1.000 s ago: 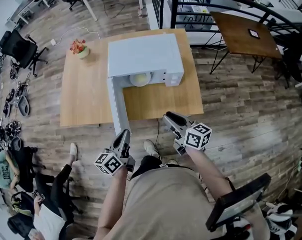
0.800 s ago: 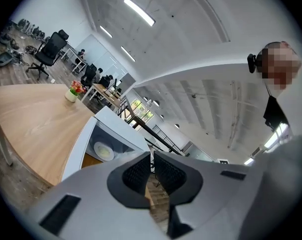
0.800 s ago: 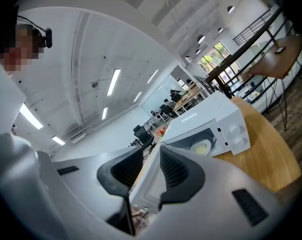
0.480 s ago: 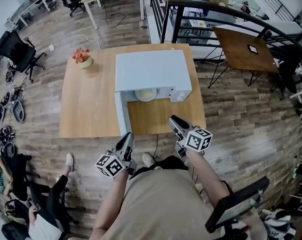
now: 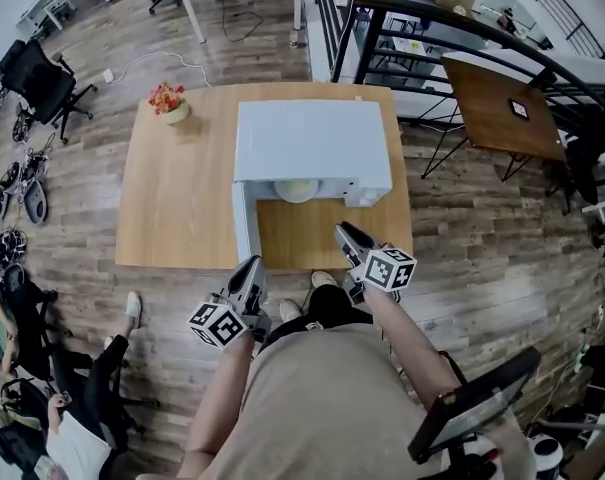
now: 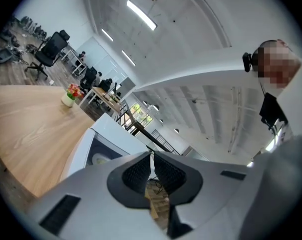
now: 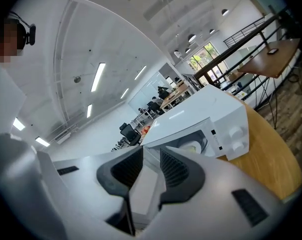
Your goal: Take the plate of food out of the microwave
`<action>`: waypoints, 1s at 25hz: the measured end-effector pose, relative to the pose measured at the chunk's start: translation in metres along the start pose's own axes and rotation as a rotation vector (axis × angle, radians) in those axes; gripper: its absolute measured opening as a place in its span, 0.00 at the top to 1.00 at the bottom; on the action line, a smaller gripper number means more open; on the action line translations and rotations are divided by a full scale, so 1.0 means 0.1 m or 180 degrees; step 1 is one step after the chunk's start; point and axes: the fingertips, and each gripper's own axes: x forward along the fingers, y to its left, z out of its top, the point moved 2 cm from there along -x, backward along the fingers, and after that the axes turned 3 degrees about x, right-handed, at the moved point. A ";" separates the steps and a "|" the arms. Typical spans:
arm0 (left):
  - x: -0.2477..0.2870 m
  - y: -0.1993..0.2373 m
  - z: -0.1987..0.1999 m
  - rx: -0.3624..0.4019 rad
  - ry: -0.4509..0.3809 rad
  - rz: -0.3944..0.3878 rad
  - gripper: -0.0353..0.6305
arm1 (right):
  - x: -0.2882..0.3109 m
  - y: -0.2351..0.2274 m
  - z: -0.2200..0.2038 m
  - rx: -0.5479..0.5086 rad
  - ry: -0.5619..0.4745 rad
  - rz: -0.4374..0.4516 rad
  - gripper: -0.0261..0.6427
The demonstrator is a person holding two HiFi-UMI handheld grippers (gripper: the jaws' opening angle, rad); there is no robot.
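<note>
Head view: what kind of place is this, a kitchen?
Most likely an open office or lab, not a kitchen: a rolling office chair and a desk stand around, and the microwave sits on a plain wooden table.

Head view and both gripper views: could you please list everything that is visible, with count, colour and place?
microwave: one, white, on the table, door open
plate of food: one, pale, inside the microwave
table: one, light wood, centre
flowerpot: one, red flowers, table's far left corner
side table: one, dark brown, far right
office chair: one nearby, black, far left
seated person: one, dark trousers, lower left
left gripper: one, grey, jaws together, empty, by the door's near end
right gripper: one, grey, jaws slightly apart, empty, over the table's near edge
</note>
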 end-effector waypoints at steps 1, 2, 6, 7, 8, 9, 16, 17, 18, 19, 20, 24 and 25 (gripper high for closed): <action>0.03 0.04 0.02 -0.0014 -0.0015 0.0053 0.94 | 0.08 -0.05 0.00 0.0004 0.0035 0.0008 0.82; 0.07 0.06 0.04 -0.0026 -0.0028 0.0102 0.94 | 0.17 -0.11 -0.01 0.0017 0.0077 0.0008 0.82; 0.19 0.10 0.12 -0.0011 -0.0059 0.0264 0.94 | 0.53 -0.46 -0.14 0.0030 0.0228 -0.0063 0.82; 0.23 0.12 0.14 -0.0005 -0.0055 0.0292 0.94 | 0.64 -0.55 -0.17 0.0015 0.0242 -0.0100 0.82; 0.27 0.14 0.15 0.0005 -0.0039 0.0325 0.94 | 0.75 -0.66 -0.21 0.0006 0.0250 -0.0148 0.82; 0.31 0.15 0.16 0.0020 -0.0013 0.0360 0.94 | 0.86 -0.77 -0.26 0.0011 0.0257 -0.0205 0.82; 0.60 0.23 0.15 0.0097 0.0128 0.0589 0.94 | 1.51 -1.50 -0.58 0.0257 0.0353 -0.0567 0.79; 0.62 0.25 0.13 0.0095 0.0146 0.0617 0.94 | 1.58 -1.58 -0.63 0.0312 0.0351 -0.0596 0.73; 0.63 0.26 0.12 0.0098 0.0164 0.0642 0.94 | 1.64 -1.64 -0.66 0.0355 0.0350 -0.0619 0.70; 0.64 0.27 0.10 0.0106 0.0182 0.0665 0.94 | 1.70 -1.69 -0.68 0.0391 0.0353 -0.0640 0.70; 0.66 0.28 0.09 0.0119 0.0201 0.0686 0.94 | 1.76 -1.73 -0.70 0.0425 0.0366 -0.0661 0.70; 0.75 0.28 0.05 0.0169 0.0278 0.0774 0.94 | 1.95 -1.91 -0.79 0.0455 0.0476 -0.0743 0.70; 0.76 0.27 0.05 0.0174 0.0283 0.0791 0.94 | 1.98 -1.95 -0.80 0.0449 0.0503 -0.0753 0.70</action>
